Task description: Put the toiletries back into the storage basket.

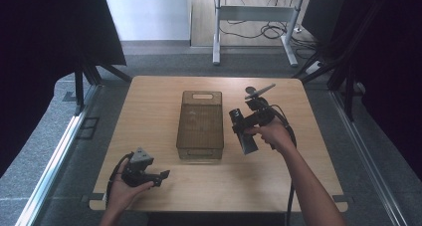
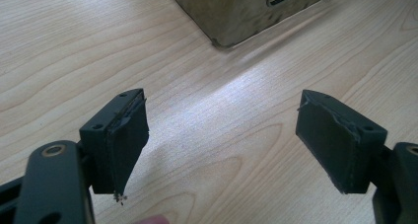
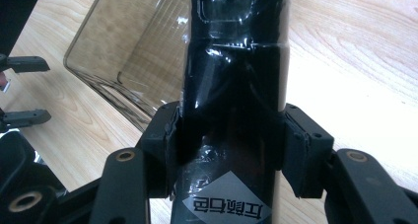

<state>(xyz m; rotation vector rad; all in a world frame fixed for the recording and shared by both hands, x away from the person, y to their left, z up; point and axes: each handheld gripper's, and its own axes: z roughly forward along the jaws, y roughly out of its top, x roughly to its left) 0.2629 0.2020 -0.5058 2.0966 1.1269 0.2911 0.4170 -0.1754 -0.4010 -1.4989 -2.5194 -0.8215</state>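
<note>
Gripping a black plastic-wrapped pack (image 3: pixel 231 110) between both pads, the right gripper (image 1: pixel 245 128) sits in the person's right hand (image 1: pixel 272 134) just beside the right wall of the clear plastic bin (image 1: pixel 200 126), forearm reaching in from the lower right. In the high view the pack (image 1: pixel 242 131) slants from the jaws down toward the near side of the table, lifted clear of the wood, a grey label with printed characters showing at its lower end in the right gripper view. Over on the near left, the left gripper (image 1: pixel 160 177) rests low in the left hand (image 1: pixel 122 191), pointing right along the table's front edge, jaws spread wide with only bare wood between them; its own view catches a near corner of the bin (image 2: pixel 236 12) ahead. The bin (image 3: pixel 133 51) stands upright mid-table, handle slot at its far end, and looks empty inside. The wooden table (image 1: pixel 149 101) carries the bin and both grippers; beyond it, a white desk frame (image 1: pixel 254 17) and loose cables (image 1: pixel 271 31) lie on the floor, well apart from the work
</note>
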